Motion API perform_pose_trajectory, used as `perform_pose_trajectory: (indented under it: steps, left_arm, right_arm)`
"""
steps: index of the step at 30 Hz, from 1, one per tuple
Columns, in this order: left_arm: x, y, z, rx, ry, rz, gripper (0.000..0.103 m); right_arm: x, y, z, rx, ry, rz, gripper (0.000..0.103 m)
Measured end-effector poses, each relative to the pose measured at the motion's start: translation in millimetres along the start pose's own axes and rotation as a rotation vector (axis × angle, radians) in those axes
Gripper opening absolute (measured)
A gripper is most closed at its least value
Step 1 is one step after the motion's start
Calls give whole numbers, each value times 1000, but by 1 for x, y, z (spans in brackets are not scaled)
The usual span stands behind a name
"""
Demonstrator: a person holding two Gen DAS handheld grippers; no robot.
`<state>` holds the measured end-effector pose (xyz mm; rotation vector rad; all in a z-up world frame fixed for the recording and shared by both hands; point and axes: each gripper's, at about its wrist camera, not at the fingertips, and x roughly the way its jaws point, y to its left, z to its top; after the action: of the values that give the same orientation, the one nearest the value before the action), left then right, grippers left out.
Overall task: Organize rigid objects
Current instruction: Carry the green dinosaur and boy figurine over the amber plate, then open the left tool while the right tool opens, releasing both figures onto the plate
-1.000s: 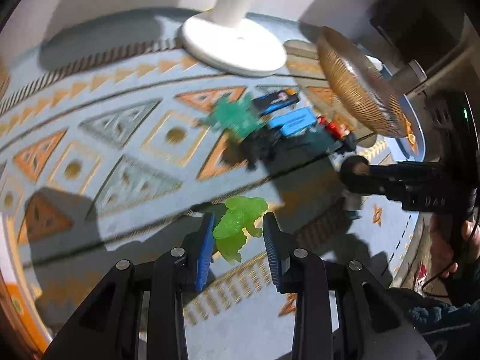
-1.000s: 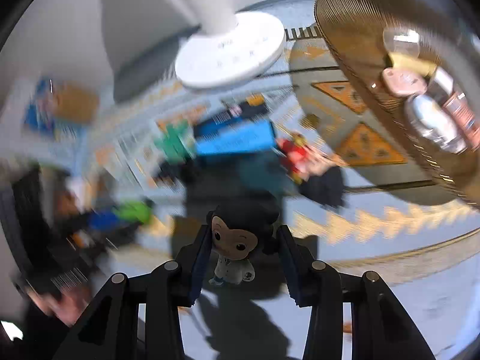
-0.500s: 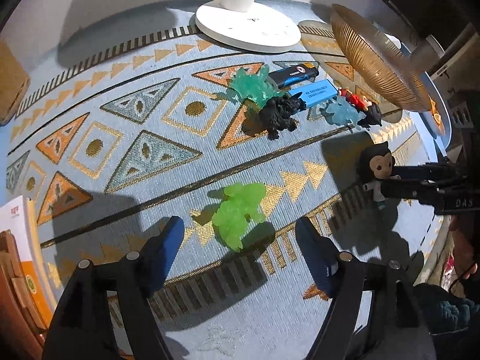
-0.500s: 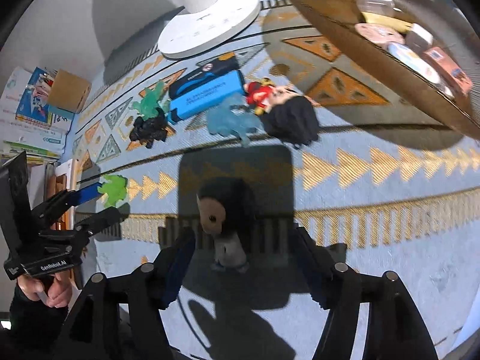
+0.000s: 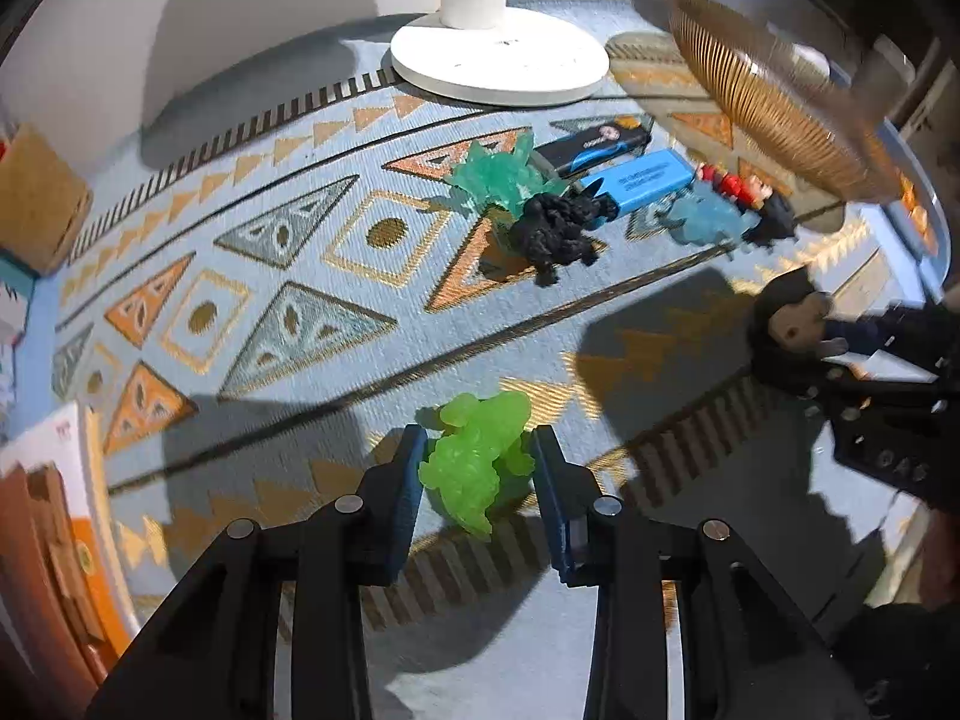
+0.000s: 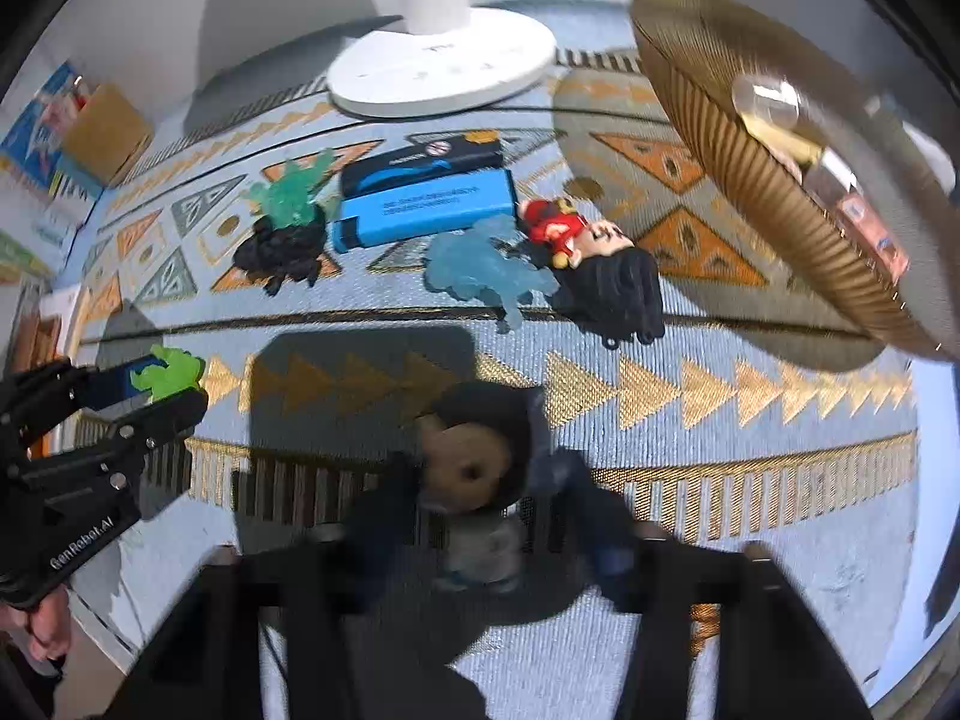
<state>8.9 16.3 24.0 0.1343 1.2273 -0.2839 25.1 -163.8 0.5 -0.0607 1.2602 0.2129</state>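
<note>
My left gripper (image 5: pixel 477 474) is shut on a bright green translucent figure (image 5: pixel 477 459) low over the patterned rug; it also shows in the right wrist view (image 6: pixel 168 375). My right gripper (image 6: pixel 480 516), blurred by motion, is closed around a dark-haired big-head figurine (image 6: pixel 474 456), which also shows at the right of the left wrist view (image 5: pixel 792 318). On the rug beyond lie a teal figure (image 5: pixel 495 174), a black figure (image 5: pixel 555 231), a dark box (image 5: pixel 600 144), a blue box (image 5: pixel 642 180), a pale blue figure (image 6: pixel 480 270) and a red-clothed black-haired doll (image 6: pixel 600 258).
A white fan base (image 5: pixel 498 60) stands at the back. A ribbed golden bowl (image 6: pixel 774 180) holding small items is at the right. A cardboard box (image 5: pixel 36 204) and books (image 5: pixel 54 516) lie at the left edge.
Both grippers, open half a second ago, have closed: the left on the green figure, the right on the big-head figurine. The right gripper is moving.
</note>
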Motion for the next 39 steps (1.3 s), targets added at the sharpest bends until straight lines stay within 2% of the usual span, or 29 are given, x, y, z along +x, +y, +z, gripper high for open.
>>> perform_pose_trajectory:
  steps: [2,3,4,5,8,11,14,17,21,26,31,33,36,39]
  left_arm:
    - [-9,3,-4,-46,-16,-54,32]
    - [-16,5,-5,-76,-28,-92,32]
    - [-21,4,-5,-93,-38,-110,32]
    - [-25,4,-4,-110,-50,-128,32]
    - [-44,1,0,-159,-91,-190,32]
    - [-63,-16,15,-183,-150,-230,32]
    - [-77,-36,33,-174,-202,-251,32]
    - [-98,-54,53,-142,-267,-262,32]
    - [-124,-83,85,-105,-357,-293,32]
    - [-147,-124,122,-54,-440,-327,32]
    - [-146,-167,149,11,-451,-326,32]
    - [-134,-180,155,24,-425,-323,32]
    - [-112,-196,159,32,-368,-319,32]
    - [-83,-213,159,27,-305,-347,32]
  right_arm:
    - [-2,-3,-2,3,16,57,34]
    - [-3,-8,-3,23,30,131,34]
    - [-6,-17,-4,67,44,254,34]
    - [-11,-21,-5,90,46,310,34]
    - [-38,-35,-2,102,14,409,34]
    - [-73,-49,5,95,-47,436,34]
    - [-113,-70,13,94,-133,417,34]
    - [-159,-101,18,100,-236,326,34]
    - [-202,-143,26,100,-326,199,34]
    - [-237,-191,37,137,-405,120,34]
    - [-246,-227,50,154,-414,66,34]
    - [-235,-238,56,167,-382,35,34]
    - [-208,-257,62,200,-308,65,34]
    - [-184,-266,67,204,-243,66,34]
